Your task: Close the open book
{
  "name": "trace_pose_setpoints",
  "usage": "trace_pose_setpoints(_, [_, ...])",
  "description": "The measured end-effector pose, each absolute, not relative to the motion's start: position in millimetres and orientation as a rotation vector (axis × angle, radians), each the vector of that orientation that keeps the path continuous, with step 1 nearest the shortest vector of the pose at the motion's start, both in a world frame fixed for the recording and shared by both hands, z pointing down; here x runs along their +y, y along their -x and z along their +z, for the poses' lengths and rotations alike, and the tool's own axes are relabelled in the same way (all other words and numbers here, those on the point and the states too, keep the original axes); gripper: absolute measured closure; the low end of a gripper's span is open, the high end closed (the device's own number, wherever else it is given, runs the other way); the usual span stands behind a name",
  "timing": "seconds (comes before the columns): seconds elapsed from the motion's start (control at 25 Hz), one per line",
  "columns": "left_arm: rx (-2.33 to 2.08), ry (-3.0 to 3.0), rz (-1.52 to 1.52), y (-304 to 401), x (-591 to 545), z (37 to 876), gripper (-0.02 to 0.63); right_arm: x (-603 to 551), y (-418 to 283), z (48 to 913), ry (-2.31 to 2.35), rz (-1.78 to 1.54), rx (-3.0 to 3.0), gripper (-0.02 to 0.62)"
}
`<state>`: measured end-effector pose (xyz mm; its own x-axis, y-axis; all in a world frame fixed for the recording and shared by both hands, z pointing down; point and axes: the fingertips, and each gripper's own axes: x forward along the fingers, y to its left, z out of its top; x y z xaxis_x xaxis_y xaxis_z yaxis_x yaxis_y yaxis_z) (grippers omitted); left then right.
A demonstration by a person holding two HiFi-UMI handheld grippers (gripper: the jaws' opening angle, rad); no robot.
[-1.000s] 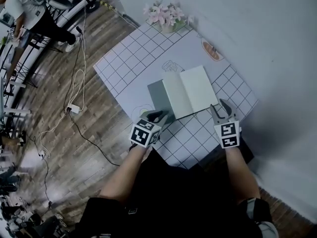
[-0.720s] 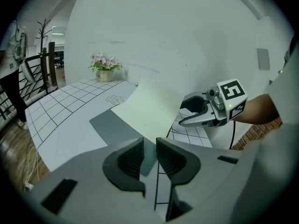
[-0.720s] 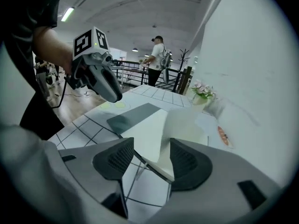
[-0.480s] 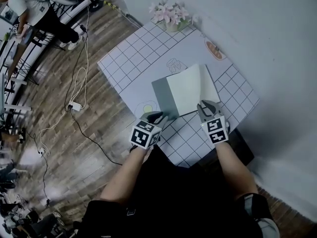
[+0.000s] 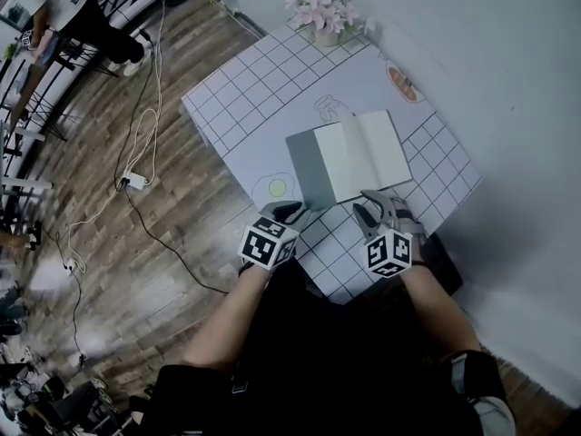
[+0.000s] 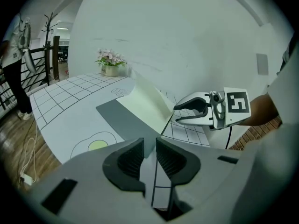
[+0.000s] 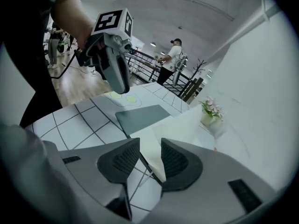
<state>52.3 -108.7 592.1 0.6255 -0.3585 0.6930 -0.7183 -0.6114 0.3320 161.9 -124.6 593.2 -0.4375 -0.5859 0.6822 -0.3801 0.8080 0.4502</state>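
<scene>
Across most of the head view runs the table (image 5: 238,107), covered in a grid-printed cloth. I am placed at its near corner so that both arms reach the work without stretching. Near the middle of that cloth, toward my side, lies the book (image 5: 359,157), open, with its spine running away from me. Its grey cover (image 5: 305,163) lies flat on the left. The cream pages (image 6: 145,101) on the right are tilted up off the cloth, which I judge to be the start of folding that half over onto the other.

The right gripper (image 5: 374,209) sits at the book's near right corner, pointed down at a slant, because that is the free edge that has to swing over. Its fingers are opening, and its own view shows the near corner of a cream page standing in the gap between them. The pads do not pinch it, so I read the paper as leaning against them rather than gripped.

The left gripper (image 5: 290,212) waits at the near left corner, just beside the cover, I think to stop that side sliding when the other half comes across. Its fingers stand narrow, with a slim gap between the pads. Only cloth shows through the gap, and the tip of the cover lies just ahead.
</scene>
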Motion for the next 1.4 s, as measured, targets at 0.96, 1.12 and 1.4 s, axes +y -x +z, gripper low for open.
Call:
trace_pose_setpoints(0.96, [-0.79, -2.24, 0.781, -45.6, -121.9, 606.1, 0.54, -131.9, -130.7, 616.8, -0.5, -0.271, -2.016, 0.393])
trace_pose_setpoints(1.12, [-0.8, -2.223, 0.785, -39.4, -122.5, 610.8, 0.54, -127.6, -123.9, 643.1, -0.376, -0.264, -1.962, 0.389])
trace_pose_setpoints(1.4, [-0.81, -2.206, 0.786, -31.0, -121.2, 615.1, 0.54, -123.6, -120.3, 657.3, -0.255, -0.26, -1.896, 0.391])
